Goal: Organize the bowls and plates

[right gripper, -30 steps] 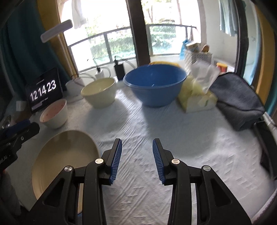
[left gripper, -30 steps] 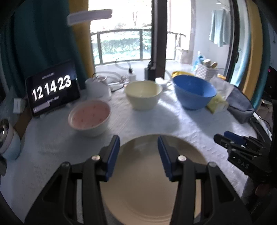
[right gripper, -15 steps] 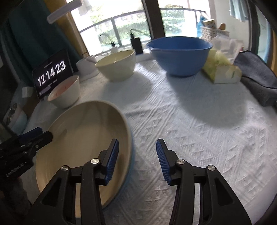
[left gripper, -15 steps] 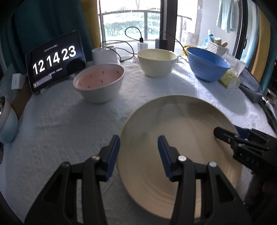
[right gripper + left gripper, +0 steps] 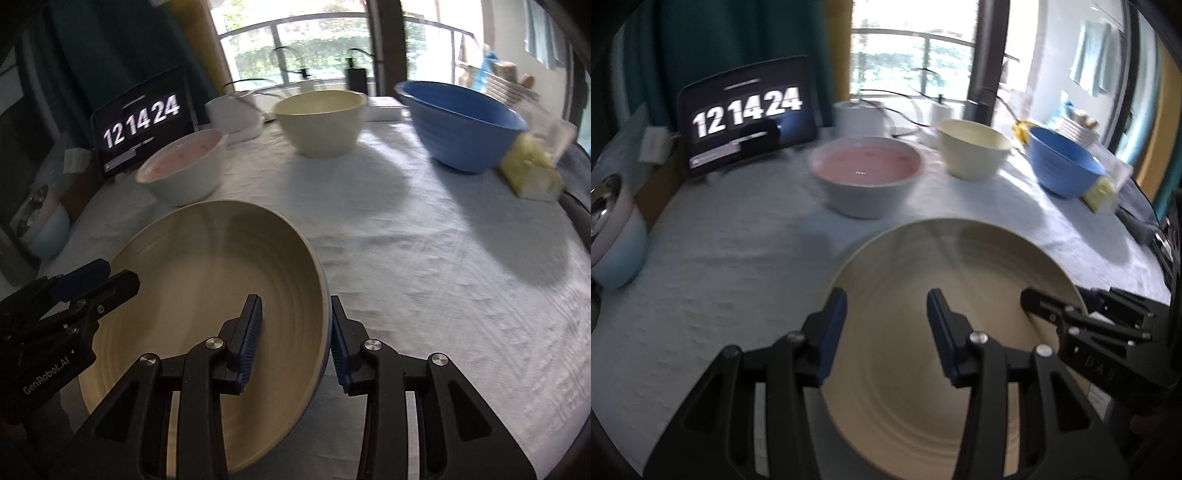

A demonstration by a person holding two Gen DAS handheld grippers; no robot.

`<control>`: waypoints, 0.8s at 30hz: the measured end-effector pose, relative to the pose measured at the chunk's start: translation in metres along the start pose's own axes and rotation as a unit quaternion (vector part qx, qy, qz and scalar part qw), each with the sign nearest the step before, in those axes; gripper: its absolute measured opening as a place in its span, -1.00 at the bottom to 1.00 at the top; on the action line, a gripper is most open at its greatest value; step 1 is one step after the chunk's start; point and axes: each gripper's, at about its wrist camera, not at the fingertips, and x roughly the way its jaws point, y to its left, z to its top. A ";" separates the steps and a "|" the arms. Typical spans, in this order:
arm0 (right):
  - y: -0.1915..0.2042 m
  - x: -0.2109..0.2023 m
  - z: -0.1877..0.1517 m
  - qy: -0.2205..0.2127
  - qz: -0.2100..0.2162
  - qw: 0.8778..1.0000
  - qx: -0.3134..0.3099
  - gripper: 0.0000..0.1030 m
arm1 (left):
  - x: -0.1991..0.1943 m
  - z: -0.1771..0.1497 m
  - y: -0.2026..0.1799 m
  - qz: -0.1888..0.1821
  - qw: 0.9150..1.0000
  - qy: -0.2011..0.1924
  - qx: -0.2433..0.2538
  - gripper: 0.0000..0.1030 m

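A large beige plate [image 5: 945, 332] [image 5: 207, 306] lies on the white tablecloth at the near edge. My left gripper [image 5: 886, 332] is open, one finger at the plate's left rim and one over its inside. My right gripper [image 5: 295, 332] is open and straddles the plate's right rim, one finger inside and one outside. Behind stand a pink-lined white bowl [image 5: 864, 177] [image 5: 184, 166], a cream bowl [image 5: 973, 149] [image 5: 319, 122] and a blue bowl [image 5: 1065, 166] [image 5: 458, 122].
A tablet clock [image 5: 750, 114] [image 5: 142, 122] stands at the back left. A pale blue and pink container [image 5: 613, 236] sits at the left edge. A yellow packet [image 5: 532, 170] and a dark cloth lie at the right. Cables and white chargers [image 5: 860, 116] are behind the bowls.
Both grippers have closed in on the plate. My right gripper now has the plate's right rim between its fingers; my left has moved to the left rim.
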 end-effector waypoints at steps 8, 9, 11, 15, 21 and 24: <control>0.053 0.024 0.016 0.017 0.023 0.999 -0.035 -0.27 | -0.010 0.004 0.058 0.040 0.998 -0.015 -0.037 -0.10; 0.058 0.025 0.018 0.018 0.027 0.999 -0.038 -0.27 | -0.012 0.005 0.063 0.044 0.998 -0.017 -0.040 -0.10; 0.062 0.026 0.021 0.018 0.031 0.998 -0.043 -0.27 | -0.016 0.007 0.067 0.045 0.998 -0.019 -0.045 -0.10; 0.052 0.015 0.031 -0.001 0.025 0.999 -0.038 -0.27 | -0.028 0.017 0.056 0.030 0.998 -0.040 -0.045 -0.08; -0.001 -0.019 0.045 -0.045 -0.019 0.999 -0.015 -0.26 | -0.036 0.037 0.000 -0.007 0.998 -0.069 -0.010 -0.08; -0.033 -0.037 0.049 -0.061 -0.036 0.997 0.000 -0.25 | -0.036 0.047 -0.029 -0.021 0.997 -0.076 -0.001 -0.08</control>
